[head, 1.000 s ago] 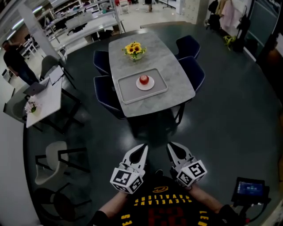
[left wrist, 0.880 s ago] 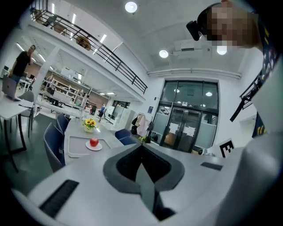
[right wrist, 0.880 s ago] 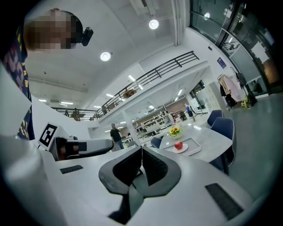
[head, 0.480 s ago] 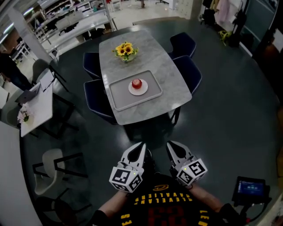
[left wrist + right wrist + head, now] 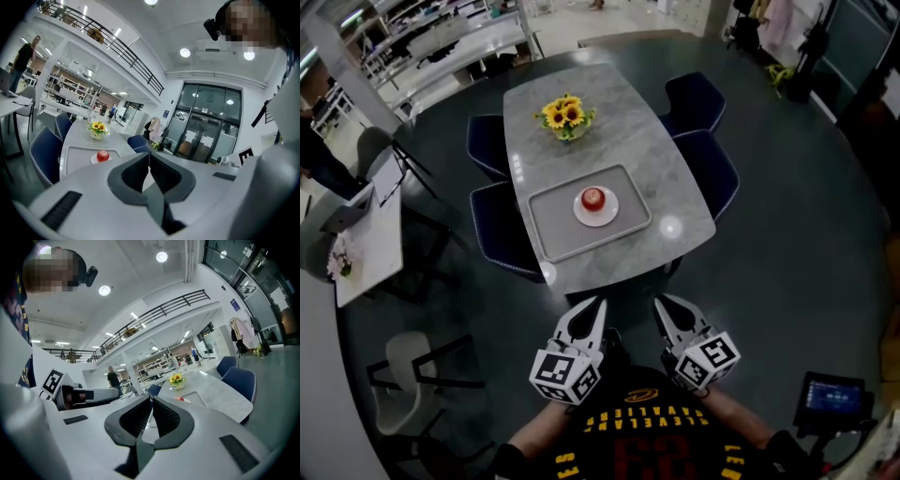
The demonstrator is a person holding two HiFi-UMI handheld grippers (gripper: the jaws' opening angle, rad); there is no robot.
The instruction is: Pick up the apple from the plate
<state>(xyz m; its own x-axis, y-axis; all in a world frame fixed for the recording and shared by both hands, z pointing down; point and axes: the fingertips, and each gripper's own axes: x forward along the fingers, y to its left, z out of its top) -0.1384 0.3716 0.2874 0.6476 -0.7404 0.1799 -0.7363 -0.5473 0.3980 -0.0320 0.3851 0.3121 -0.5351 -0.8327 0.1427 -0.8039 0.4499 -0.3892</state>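
Note:
A red apple [image 5: 593, 197] sits on a small white plate [image 5: 597, 215], which rests in a grey tray [image 5: 546, 239] on the marble table [image 5: 675, 202] ahead of me. My left gripper [image 5: 596, 306] and right gripper [image 5: 662, 304] hover side by side over the dark floor, just short of the table's near edge. Both are shut with nothing in them. In the left gripper view the apple [image 5: 102, 155] shows left of the closed left gripper [image 5: 149, 155]. In the right gripper view the apple [image 5: 180, 399] is a small red spot right of the right gripper [image 5: 151, 399].
A vase of yellow flowers [image 5: 565, 114] stands at the table's far end. Navy chairs [image 5: 710, 171] [image 5: 493, 232] flank both long sides. A white side desk [image 5: 366, 234] and a pale chair [image 5: 411, 366] are at the left. A small screen [image 5: 832, 398] is at lower right.
The table, tray and apple have drawn closer and lower in the head view. Both grippers keep their place in front of me and stay shut.

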